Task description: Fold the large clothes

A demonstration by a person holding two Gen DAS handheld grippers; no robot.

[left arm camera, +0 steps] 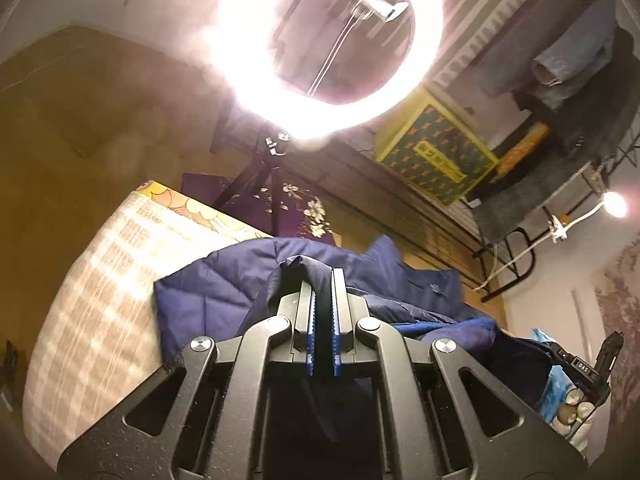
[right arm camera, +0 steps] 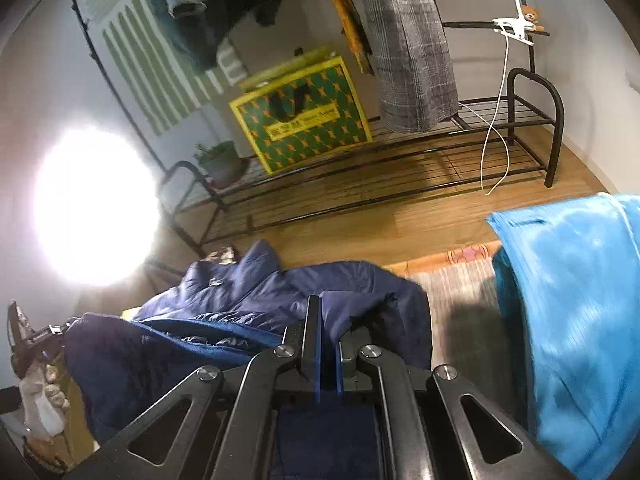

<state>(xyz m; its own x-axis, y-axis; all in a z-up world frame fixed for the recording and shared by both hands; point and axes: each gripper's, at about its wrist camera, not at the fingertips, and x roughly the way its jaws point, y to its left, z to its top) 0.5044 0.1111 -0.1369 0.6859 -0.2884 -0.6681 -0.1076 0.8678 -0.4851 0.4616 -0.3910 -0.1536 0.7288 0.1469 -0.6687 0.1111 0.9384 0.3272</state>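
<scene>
I'm working in a lived-in home, a bedroom by the look of it. A mattress with a checked cover (left arm camera: 92, 300) fills the left wrist view, lit by a ring light (left arm camera: 328, 44) on a tripod. Through the right wrist camera I see a wood floor (right arm camera: 400, 220), a black metal rack (right arm camera: 400, 152) holding a yellow-and-green patterned box (right arm camera: 300, 112), hanging clothes (right arm camera: 412, 48), and a potted plant (right arm camera: 220, 160).
</scene>
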